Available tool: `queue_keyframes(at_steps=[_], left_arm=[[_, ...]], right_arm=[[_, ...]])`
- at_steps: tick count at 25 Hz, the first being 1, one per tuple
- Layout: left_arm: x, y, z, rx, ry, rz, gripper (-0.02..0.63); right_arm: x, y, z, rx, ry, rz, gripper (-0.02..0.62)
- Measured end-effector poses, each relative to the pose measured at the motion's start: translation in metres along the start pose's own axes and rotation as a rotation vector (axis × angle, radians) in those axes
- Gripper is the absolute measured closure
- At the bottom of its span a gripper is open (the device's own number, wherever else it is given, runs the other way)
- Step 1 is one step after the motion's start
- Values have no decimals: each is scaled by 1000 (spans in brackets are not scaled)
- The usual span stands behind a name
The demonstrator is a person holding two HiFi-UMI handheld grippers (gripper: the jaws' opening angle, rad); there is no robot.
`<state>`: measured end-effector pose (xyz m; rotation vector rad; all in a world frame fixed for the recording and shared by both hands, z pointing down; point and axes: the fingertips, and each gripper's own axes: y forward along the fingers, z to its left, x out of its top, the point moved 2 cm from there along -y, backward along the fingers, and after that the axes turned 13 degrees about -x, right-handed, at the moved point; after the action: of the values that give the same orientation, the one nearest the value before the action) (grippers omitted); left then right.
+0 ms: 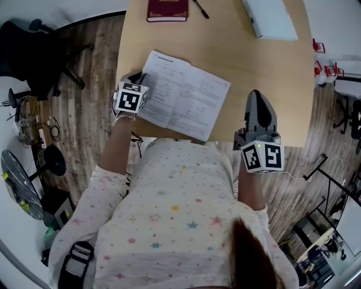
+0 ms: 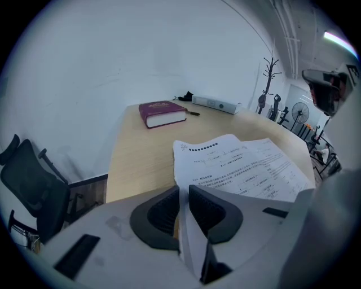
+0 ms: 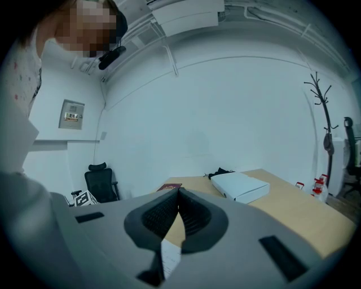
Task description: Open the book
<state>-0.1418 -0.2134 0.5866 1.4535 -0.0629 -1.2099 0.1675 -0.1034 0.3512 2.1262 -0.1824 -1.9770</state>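
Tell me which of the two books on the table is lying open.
The white booklet: its printed pages are spread out, and the left gripper pinches one leaf. The dark red book beyond it is closed, cover up.

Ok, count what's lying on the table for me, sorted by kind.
Books: 2, the open booklet and the closed dark red book
Pens: 1, the black pen
Boxes: 1, the white box
Unclear: 1, a dark item behind the box at the far edge
Total: 5
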Motion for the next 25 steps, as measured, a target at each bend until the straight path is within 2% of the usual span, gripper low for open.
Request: queue_keyframes(at_steps=[9,21,25], left_arm=[[-1,4,0,10,28,-3,536],[-3,8,0,62,137,39,494],[-3,8,0,71,135,36,495]], right_arm=[[3,7,6,4,-17,0,594],[0,9,15,23,-19,4,594],[0,9,13,17,-17,7,594]])
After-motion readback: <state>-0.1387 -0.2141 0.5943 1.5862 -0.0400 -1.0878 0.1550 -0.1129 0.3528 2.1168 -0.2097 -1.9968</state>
